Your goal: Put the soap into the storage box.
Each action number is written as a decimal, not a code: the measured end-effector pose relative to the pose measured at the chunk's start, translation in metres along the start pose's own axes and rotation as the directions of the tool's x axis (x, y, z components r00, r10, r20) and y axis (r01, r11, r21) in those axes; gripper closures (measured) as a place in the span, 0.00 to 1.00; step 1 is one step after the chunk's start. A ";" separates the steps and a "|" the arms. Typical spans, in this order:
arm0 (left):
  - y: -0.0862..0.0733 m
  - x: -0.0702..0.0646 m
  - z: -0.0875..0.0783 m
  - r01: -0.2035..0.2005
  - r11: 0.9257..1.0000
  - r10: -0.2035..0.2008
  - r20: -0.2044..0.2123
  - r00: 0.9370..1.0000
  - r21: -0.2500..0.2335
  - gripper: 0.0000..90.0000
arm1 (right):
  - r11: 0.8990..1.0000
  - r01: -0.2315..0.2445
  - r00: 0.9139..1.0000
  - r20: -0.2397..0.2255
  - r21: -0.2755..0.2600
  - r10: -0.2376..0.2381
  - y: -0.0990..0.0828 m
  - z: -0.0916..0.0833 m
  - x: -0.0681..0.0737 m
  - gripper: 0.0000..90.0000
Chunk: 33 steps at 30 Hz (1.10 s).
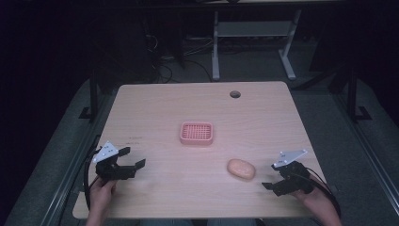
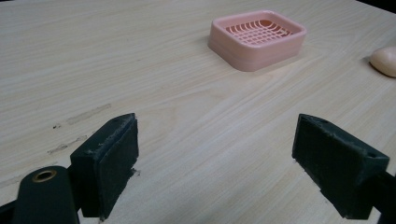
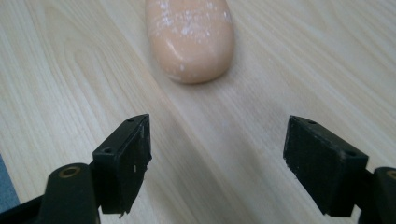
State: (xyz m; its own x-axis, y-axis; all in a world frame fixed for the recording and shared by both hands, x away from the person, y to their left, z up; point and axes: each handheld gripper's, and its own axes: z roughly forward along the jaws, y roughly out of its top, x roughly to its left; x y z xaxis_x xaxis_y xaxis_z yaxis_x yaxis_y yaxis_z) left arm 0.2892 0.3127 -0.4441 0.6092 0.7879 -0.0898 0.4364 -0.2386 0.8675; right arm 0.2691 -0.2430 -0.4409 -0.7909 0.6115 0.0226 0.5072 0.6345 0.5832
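Right gripper (image 1: 273,178) with jaws spread wide, aimed at the oval peach soap bar (image 1: 241,168).
Soap lies on the pale wooden table (image 1: 155,106) at 4 o'clock from the pink slotted plastic soap dish (image 1: 196,133); I judge next: advance, close. Left gripper (image 1: 133,157) waits open.

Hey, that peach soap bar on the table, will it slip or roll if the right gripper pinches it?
The soap bar looks rigid, so it probably won't bend. Its rounded, smooth sides could let it squirt out from the right gripper. It lies flat on the table, so rolling seems unlikely; a push would likely slide it.
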 end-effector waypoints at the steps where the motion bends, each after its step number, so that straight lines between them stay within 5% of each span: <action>1: 0.000 0.000 0.000 0.000 1.000 0.000 0.001 1.000 0.001 0.16 | 1.000 0.000 1.000 -0.002 0.000 0.000 0.002 0.000 0.000 0.25; 13: -0.001 0.002 -0.001 0.007 1.000 -0.007 0.000 1.000 -0.006 0.16 | 0.997 0.062 0.998 0.005 0.051 -0.062 0.026 -0.005 0.000 0.26; 33: 0.000 0.002 -0.003 0.002 1.000 -0.002 -0.002 1.000 -0.009 0.16 | 0.987 0.140 0.990 -0.015 0.083 -0.140 0.051 0.011 0.003 0.26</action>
State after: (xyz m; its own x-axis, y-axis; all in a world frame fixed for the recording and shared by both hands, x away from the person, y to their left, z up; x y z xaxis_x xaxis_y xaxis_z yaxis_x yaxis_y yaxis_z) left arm 0.2888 0.3161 -0.4434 0.6069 0.7896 -0.0905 0.4316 -0.2318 0.8718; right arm 0.2962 -0.2031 -0.4197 -0.8590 0.5098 -0.0468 0.4179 0.7511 0.5111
